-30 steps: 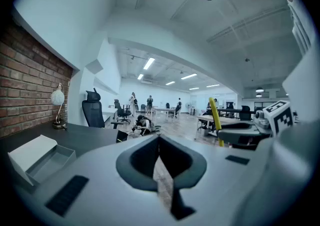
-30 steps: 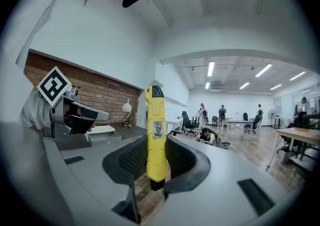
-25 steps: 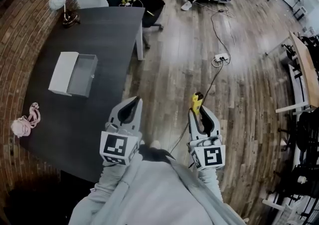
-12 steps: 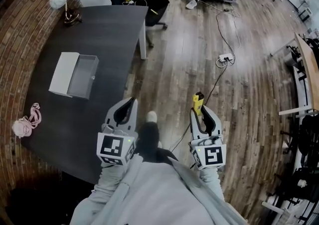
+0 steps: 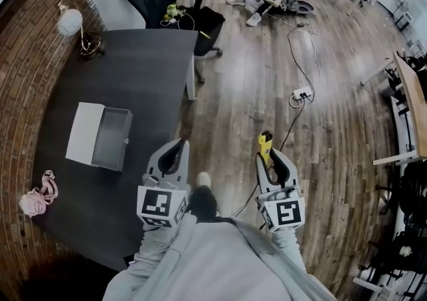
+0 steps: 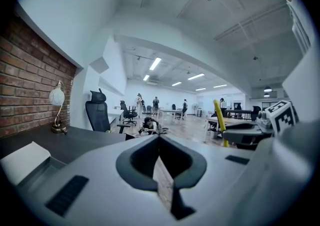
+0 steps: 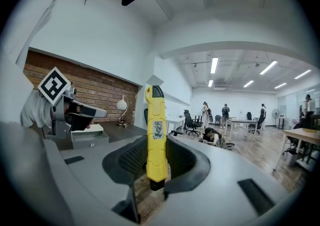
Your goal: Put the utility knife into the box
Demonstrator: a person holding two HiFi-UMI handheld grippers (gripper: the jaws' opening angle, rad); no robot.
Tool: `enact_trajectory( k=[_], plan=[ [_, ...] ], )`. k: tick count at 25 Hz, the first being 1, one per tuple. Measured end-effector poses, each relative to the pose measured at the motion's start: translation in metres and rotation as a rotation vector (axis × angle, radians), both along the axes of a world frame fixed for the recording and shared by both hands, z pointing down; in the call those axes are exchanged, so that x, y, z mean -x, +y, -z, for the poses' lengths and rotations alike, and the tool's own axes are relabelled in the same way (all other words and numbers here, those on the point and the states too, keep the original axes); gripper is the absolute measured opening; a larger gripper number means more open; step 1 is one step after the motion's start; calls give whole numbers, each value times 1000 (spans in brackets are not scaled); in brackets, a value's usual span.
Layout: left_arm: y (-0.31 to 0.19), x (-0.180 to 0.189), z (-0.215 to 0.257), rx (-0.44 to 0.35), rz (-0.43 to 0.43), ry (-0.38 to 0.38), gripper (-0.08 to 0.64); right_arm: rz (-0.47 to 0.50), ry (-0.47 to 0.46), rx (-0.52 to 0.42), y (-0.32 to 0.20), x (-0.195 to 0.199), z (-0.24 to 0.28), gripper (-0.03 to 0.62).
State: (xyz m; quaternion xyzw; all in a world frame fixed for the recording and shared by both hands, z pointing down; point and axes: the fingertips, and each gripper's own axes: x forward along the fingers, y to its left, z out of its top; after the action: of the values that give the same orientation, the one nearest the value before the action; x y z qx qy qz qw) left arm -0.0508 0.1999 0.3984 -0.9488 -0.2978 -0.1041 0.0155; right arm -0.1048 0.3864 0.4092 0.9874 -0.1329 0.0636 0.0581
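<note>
Knife (image 7: pixel 155 135) upright, pinched low on its yellow body by R gripper (image 5: pixel 268 154), out over the floor and well apart from box (image 5: pixel 112 138) on desk (image 5: pixel 133 73). L gripper (image 5: pixel 177 149) pressed together on nothing, near desk's edge. Carry step in hand, prob.: next calls for swinging R left & fwd over desk to the open grey tray, tipping knife flat, then spreading tongs above it, clear of white lid (image 5: pixel 83 131) alongside.
</note>
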Motion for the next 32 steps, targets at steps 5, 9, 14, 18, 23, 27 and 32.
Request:
enact_trajectory(
  k=[5, 9, 14, 18, 23, 27, 32],
  plan=[
    [-3, -58, 10, 9, -14, 29, 20, 18, 28, 12, -14, -56, 7, 126],
    [-13, -85, 17, 26, -13, 36, 20, 24, 27, 15, -27, -86, 11, 126],
    [-29, -99, 11, 38, 26, 16, 20, 55, 7, 26, -39, -108, 12, 126],
    [-56, -103, 6, 44, 96, 4, 20, 123, -9, 39, -63, -124, 10, 126],
    [-103, -106, 2, 57, 227, -7, 20, 260, -20, 49, -109, -151, 9, 126],
    [-147, -105, 1, 61, 389, -4, 20, 418, -14, 53, -154, -179, 10, 126],
    [-206, -101, 2, 53, 644, 0, 20, 664, -30, 44, -221, -220, 4, 126]
  ],
)
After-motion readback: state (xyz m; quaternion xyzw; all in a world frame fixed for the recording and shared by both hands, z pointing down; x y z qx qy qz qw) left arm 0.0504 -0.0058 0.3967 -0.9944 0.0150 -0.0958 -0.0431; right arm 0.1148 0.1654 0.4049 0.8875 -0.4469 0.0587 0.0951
